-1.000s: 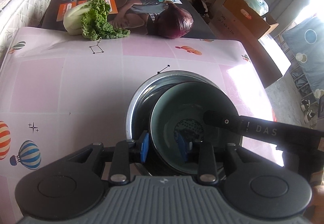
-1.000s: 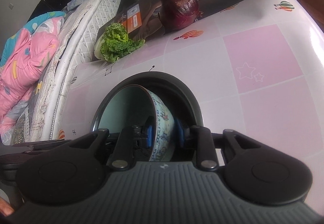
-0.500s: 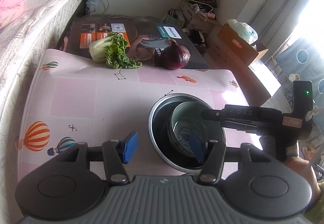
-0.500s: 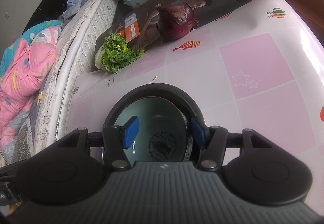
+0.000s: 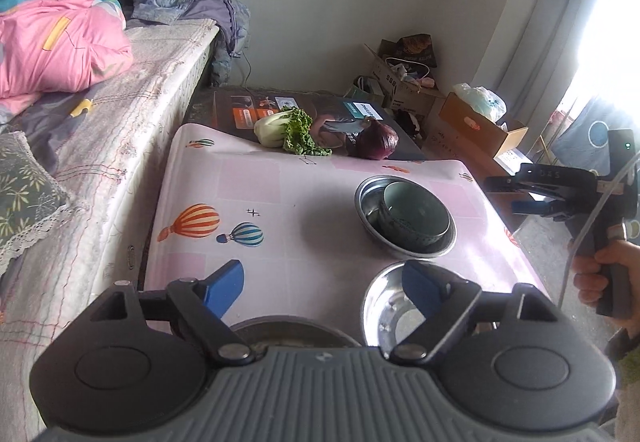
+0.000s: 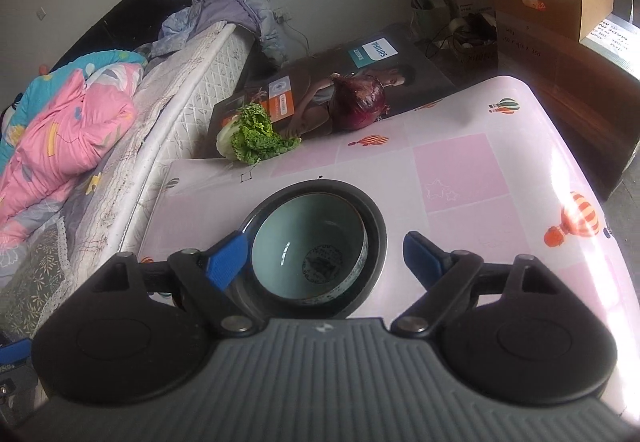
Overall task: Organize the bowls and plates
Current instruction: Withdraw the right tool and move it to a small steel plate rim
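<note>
A pale green ceramic bowl (image 5: pixel 414 216) (image 6: pixel 310 248) sits inside a larger steel bowl (image 5: pixel 370 198) (image 6: pixel 378 238) on the pink table. My left gripper (image 5: pixel 322 284) hangs well back from them, its jaws opening with nothing between them. Under it stand a second, empty steel bowl (image 5: pixel 386 312) and the rim of another dish (image 5: pixel 296 328). My right gripper (image 6: pixel 320 256) hovers just above the nested bowls, jaws opening and touching neither; in the left wrist view it is at the right edge (image 5: pixel 528 202), held by a hand (image 5: pixel 608 270).
A lettuce (image 5: pixel 286 130) (image 6: pixel 250 134) and a red cabbage (image 5: pixel 378 142) (image 6: pixel 358 102) lie on a printed carton (image 6: pixel 360 62) at the table's far edge. A bed (image 5: pixel 100 146) runs along the left. Cardboard boxes (image 5: pixel 476 122) stand at the back right.
Both grippers let go of the green bowl, which now rests in the steel bowl, and opened wide. The left pulled far back and up; the right rose a little.
</note>
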`<state>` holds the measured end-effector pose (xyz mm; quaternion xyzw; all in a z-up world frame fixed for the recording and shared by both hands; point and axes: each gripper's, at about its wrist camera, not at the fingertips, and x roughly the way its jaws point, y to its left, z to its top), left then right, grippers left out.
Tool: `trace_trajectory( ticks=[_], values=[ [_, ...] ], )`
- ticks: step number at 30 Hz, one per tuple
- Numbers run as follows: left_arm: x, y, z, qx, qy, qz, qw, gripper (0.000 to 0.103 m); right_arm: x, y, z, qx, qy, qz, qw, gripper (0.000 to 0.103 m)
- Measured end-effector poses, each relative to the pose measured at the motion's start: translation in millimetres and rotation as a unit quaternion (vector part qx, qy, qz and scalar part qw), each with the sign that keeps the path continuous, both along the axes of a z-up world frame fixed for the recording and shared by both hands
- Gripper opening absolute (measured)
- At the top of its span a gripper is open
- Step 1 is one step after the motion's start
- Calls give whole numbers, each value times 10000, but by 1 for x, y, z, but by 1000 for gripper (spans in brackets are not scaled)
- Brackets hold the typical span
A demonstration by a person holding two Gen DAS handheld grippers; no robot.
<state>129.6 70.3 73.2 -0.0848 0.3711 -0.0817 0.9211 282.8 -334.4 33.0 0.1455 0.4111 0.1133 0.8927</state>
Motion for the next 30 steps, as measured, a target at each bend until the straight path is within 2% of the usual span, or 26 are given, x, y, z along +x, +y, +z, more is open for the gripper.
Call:
trace_trajectory(
  ticks=[4, 8, 11, 16, 24, 28, 30],
  values=[
    [-50, 8, -3, 260, -120, -21, 9996, 93, -76, -5, 23, 84, -330, 110, 9994, 89],
    [-90, 16, -12, 229, -130, -48, 9996, 95, -142, -5, 29, 169, -417, 215, 9988, 89],
    [-118, 23, -23, 194, -157, -81, 9997, 99, -192, 2, 22, 264, -405, 251, 9985, 89],
    [-154, 32, -46, 279, -220, -49, 9994, 103, -251, 18, -3, 557, -289, 363, 9974, 89],
    [-180, 31, -96, 852, -119, 55, 9963, 103, -296, 74, -64, 785, 104, 609, 9950, 89],
    [-175, 27, -112, 1019, -101, 3, 9947, 102, -303, 101, -83, 910, 171, 691, 9933, 89],
    [-169, 29, -115, 969, -94, 73, 9952, 99, -298, 114, -87, 941, 148, 670, 9932, 88]
  ],
)
